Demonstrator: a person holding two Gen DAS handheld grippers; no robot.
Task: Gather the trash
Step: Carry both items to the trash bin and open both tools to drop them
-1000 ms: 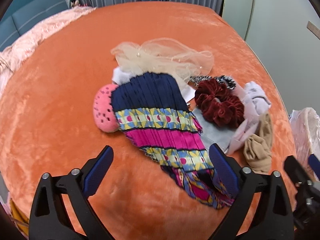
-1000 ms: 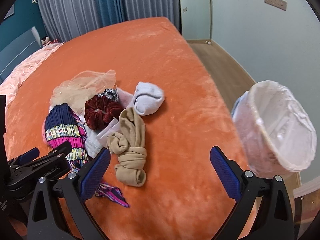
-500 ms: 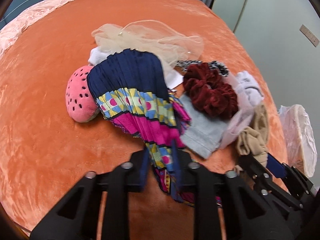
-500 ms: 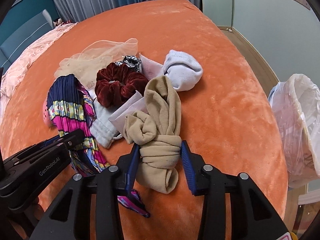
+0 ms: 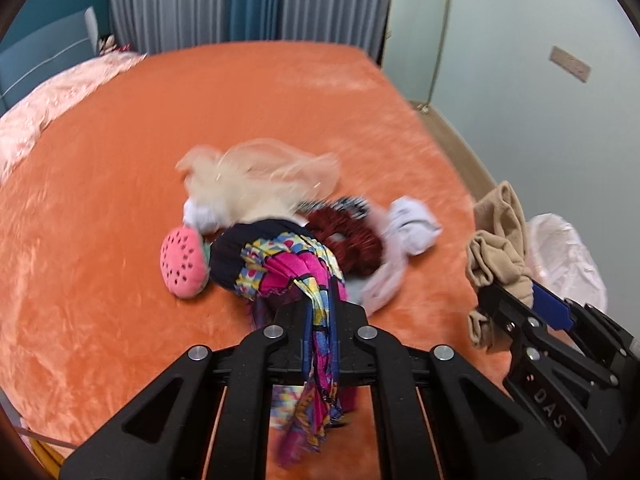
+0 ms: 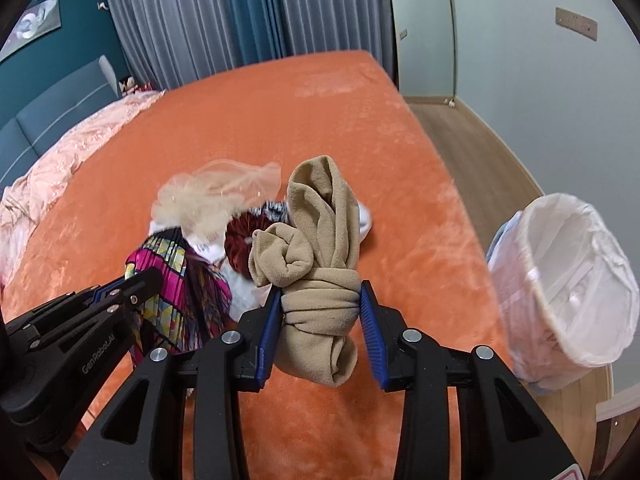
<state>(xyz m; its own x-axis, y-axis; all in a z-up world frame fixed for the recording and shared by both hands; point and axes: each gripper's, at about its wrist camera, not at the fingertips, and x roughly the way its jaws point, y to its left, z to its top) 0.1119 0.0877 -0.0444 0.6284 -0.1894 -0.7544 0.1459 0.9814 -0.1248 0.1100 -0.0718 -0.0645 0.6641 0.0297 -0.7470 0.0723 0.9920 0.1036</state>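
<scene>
Here we have both tongs loaded at once. The left tongs point(image 5: 320, 320) are clamped nearly together on the near end of the pleated patterned cloth point(image 5: 288, 268), their jaws having just been closing with the fabric between them; the cloth's far end drags on the orange bed point(image 5: 120, 200) against the pile. The right tongs point(image 6: 320, 320) are clamped on the knotted beige stocking bundle point(image 6: 316, 264), which hangs clear of the bed, the blue pads biting just at the knot.

Both pieces look to us light, limp and compressible. The pleated cloth is thin and long, so a pinch at one end lets the rest trail and swing; we judge it may snag the pink strawberry plush point(image 5: 182, 266) or the dark red velvet scrunchie point(image 5: 352, 240) lying against it. The stocking bundle is soft but bulky, and the knot is the sound place to hold it, since the loose loops above and below would slip through the pads.

Left on the bed, in the middle, are the cream tulle point(image 5: 260, 176), a white sock point(image 5: 412, 228) and some pale scraps, all blurred in the left view. The lined waste bin point(image 6: 568, 280) stands off the right edge of the bed, its mouth open towards us, near the right tongs and further from the left.
</scene>
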